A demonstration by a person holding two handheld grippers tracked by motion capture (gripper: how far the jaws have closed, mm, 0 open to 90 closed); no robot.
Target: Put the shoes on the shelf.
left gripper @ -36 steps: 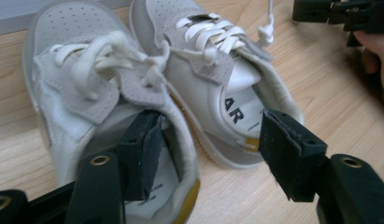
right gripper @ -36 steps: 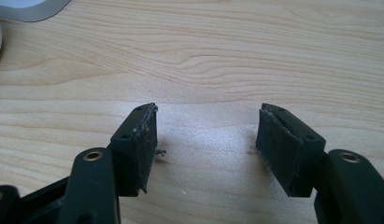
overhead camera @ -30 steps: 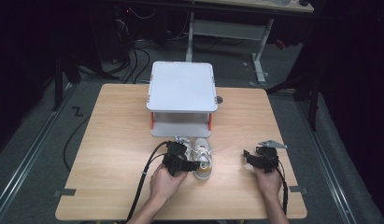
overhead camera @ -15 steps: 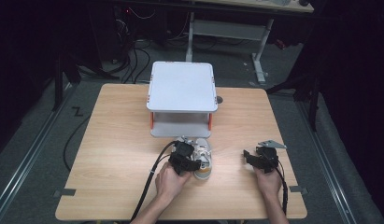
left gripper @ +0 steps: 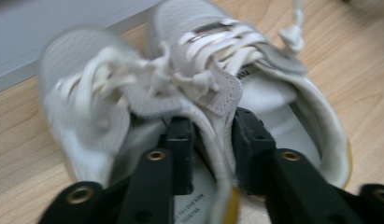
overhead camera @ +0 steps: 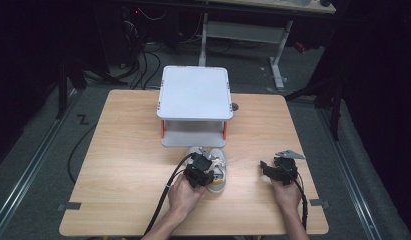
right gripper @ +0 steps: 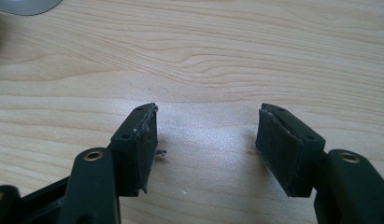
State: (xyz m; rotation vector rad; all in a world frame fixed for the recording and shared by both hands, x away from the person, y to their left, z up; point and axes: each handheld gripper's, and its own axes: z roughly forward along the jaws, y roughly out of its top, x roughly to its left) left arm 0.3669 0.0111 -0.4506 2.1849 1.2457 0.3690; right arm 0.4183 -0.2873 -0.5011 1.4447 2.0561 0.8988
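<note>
Two white lace-up shoes [overhead camera: 217, 169] [left gripper: 255, 88] lie side by side on the wooden table [overhead camera: 128, 150], just in front of a white shelf. My left gripper [overhead camera: 205, 166] [left gripper: 213, 135] reaches into them from behind. One jaw sits inside each shoe, and the two adjoining inner walls are pinched between the pads. Its jaws have just been closing on those walls. My right gripper [overhead camera: 265, 167] [right gripper: 208, 140] rests low over bare wood to the right of the shoes, open, with nothing between its pads [right gripper: 138, 140].
A white two-level shelf [overhead camera: 195, 92] with orange posts stands at the back middle of the table. A small round grommet [overhead camera: 234, 106] sits in the tabletop beside it. Cables and table legs lie on the dark floor behind.
My left gripper has shifted a little to the right into the shoes and its jaws have closed on their inner walls. The right hand has stayed put.
</note>
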